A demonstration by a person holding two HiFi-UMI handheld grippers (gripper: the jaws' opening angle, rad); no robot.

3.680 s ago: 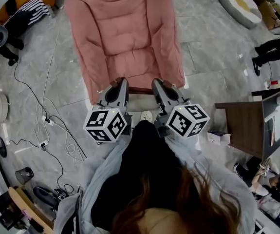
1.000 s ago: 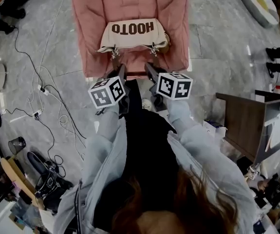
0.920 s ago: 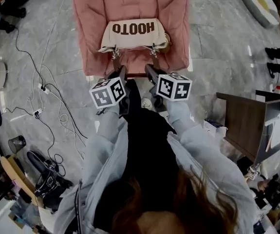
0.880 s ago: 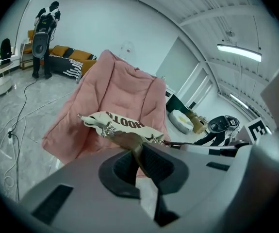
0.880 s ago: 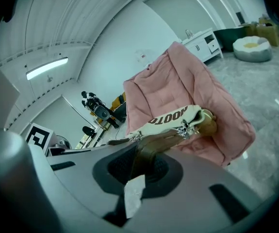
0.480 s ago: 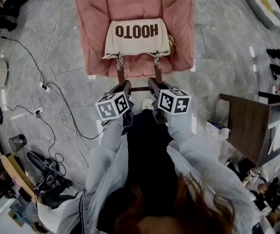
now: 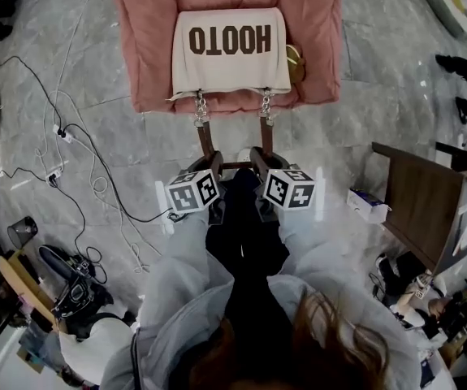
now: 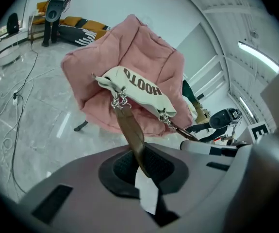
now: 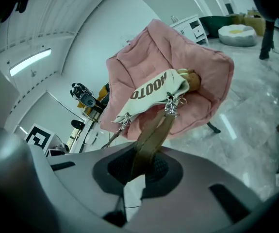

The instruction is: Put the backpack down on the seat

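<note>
Over the last second both hands have dropped and drawn back toward the person. The left hand-held gripper is now low in front of the chair, and its jaws are pinched together on the left strap. In the left gripper view that brown strap runs straight out of the closed pads of the gripper up to the bag.

The backpack, which a second ago was held up over the front of the cushion, now lies on the seat with its top toward the backrest. The right hand-held gripper has come down the same way and is clamped on the right strap. The right gripper view shows this strap folded between the closed pads of that gripper.

The bag's weight appears to rest on the cushion, so the lowering looks nearly done. Only letting go of the straps seems to remain.

The backpack is cream cloth, flat and roughly square, with dark block letters across its face. Two metal clips at its near edge join it to the straps, which hang past the seat's front edge. A small brown thing, perhaps a charm, sits at the bag's right side.
</note>
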